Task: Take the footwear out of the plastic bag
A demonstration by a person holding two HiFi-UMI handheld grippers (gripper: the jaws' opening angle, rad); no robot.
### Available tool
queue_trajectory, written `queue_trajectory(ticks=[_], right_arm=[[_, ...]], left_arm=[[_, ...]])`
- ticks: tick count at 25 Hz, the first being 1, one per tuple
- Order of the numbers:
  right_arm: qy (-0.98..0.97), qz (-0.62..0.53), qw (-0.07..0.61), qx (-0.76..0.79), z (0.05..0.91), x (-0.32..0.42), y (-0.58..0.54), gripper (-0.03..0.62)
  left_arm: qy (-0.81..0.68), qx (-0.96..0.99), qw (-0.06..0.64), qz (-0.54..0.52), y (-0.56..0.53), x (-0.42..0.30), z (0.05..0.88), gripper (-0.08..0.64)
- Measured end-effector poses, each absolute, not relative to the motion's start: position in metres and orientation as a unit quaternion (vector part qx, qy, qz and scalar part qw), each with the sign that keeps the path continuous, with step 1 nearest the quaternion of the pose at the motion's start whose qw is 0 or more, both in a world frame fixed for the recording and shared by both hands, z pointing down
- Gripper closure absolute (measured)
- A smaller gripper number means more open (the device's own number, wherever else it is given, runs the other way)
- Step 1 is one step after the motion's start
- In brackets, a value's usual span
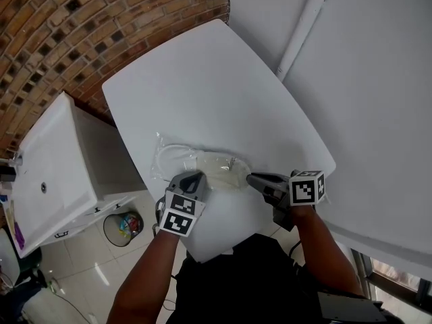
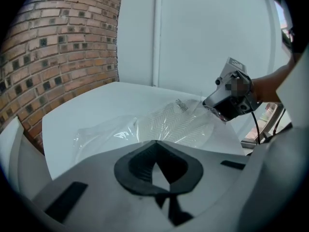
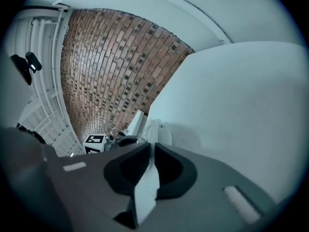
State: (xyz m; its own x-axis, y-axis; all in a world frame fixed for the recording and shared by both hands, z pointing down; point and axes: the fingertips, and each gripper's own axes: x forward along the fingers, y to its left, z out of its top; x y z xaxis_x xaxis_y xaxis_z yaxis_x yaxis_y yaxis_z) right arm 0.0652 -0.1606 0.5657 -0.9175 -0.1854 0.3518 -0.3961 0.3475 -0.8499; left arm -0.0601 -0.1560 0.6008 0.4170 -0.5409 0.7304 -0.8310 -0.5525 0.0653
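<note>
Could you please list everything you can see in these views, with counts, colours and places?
smooth white table: one, white, centre.
clear plastic bag: one, transparent, near the table's near edge.
pale flat footwear: one visible, off-white, inside the bag.
white cabinet: one, white, left of the table.
round waste bin: one, greyish with coloured contents, on the floor by the cabinet.
brick wall: one, reddish-brown, beyond the table.
white pipe: one, white, on the far white wall.
left gripper: one, grey, jaws together at the bag's near edge.
right gripper: one, grey, jaws closed on the footwear's end.
forearms: two, behind the grippers.
</note>
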Motion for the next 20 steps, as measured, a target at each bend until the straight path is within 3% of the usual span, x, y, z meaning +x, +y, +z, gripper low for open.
queue_trajectory(ticks=[20], right_arm=[[-0.796, 0.538, 0.067, 0.269, 0.55, 0.145, -0.162, 0.56]], left_arm=[[-0.414, 0.807, 0.216, 0.362, -0.165, -0.048, 0.608, 0.554]])
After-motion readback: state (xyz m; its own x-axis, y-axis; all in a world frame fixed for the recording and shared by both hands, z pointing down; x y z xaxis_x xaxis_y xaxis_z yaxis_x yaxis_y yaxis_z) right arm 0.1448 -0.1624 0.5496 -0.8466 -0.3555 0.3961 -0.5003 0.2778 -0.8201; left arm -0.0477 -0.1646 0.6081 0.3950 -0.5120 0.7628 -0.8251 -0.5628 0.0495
